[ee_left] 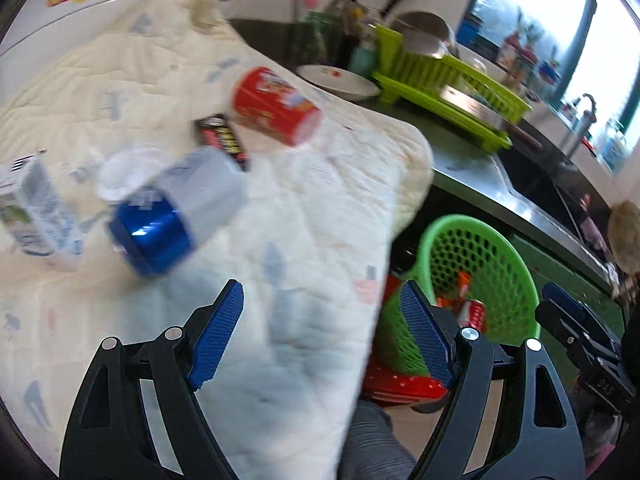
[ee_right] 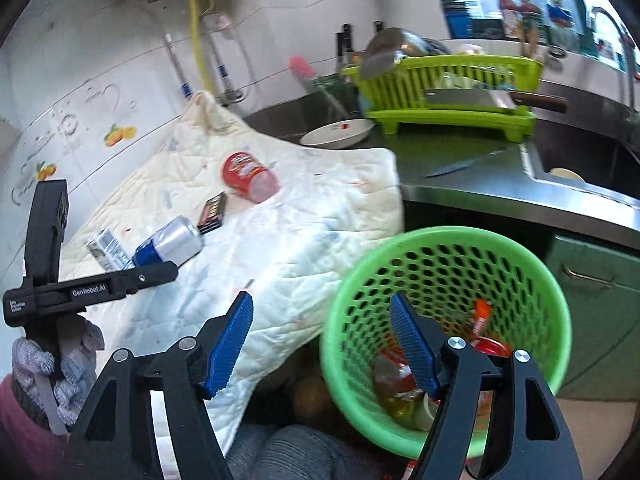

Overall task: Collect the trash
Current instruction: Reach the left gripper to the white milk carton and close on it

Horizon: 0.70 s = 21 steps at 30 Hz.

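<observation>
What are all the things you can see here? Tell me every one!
Quilted cloth: one, cream, over the counter.
Snack cup: one, red, lying on the cloth.
Flat packet: one, black, beside the cup.
Can: one, blue and silver, lying on the cloth.
Carton: one, white, beside the can.
Mesh bin: one, green, below the counter edge, wrappers inside.
Dish rack: one, lime green, on the counter.
Plate: one, white, beside the rack.
Left tool: open, empty.
Right tool: open, empty.

You were in a home kitchen: a green dish rack (ee_right: 448,96) with pots, a steel sink (ee_right: 580,168), tiled wall (ee_right: 100,80).
</observation>
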Motion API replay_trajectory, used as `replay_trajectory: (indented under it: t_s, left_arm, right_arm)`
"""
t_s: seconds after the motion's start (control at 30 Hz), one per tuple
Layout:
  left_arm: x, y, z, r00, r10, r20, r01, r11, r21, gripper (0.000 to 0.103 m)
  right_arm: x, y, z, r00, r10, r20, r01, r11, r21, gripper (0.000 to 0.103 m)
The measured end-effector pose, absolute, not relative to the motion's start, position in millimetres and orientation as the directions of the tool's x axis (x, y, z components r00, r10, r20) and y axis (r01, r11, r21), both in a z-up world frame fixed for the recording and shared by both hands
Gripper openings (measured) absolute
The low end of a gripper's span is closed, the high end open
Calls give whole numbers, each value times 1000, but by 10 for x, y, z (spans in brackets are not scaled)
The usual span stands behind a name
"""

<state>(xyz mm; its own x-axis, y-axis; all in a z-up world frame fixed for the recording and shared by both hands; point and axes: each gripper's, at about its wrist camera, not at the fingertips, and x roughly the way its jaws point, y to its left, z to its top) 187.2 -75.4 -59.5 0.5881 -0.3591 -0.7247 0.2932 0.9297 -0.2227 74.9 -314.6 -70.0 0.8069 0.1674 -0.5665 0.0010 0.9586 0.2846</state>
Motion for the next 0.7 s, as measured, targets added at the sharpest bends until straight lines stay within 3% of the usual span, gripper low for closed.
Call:
replay_trajectory:
  t_s: [0.33, 0.47, 0.57, 0.7]
  left_arm:
    - [1793, 243, -505, 713, -148, -686, 26, 982, -185, 80]
    - [1810, 661, -516, 745, -23, -666, -105, 983, -150, 87]
    - [1908, 865, -545, 745, 58, -664, -163, 982, -97, 88]
    - [2081, 1011, -605, 735, 69, -674, -166, 983, -80, 90]
  right_arm:
    - [1036, -2553, -648, 777, 265, -570, -120, 952, 280, 69]
    - [1100, -2326, -631, 765, 299, -570, -168, 948, 272, 69]
    - [1143, -2173, -624, 755, 321, -572, -197, 943, 270, 69]
    - [1173, -2034, -641, 741, 339, -579, -220, 938, 267, 69]
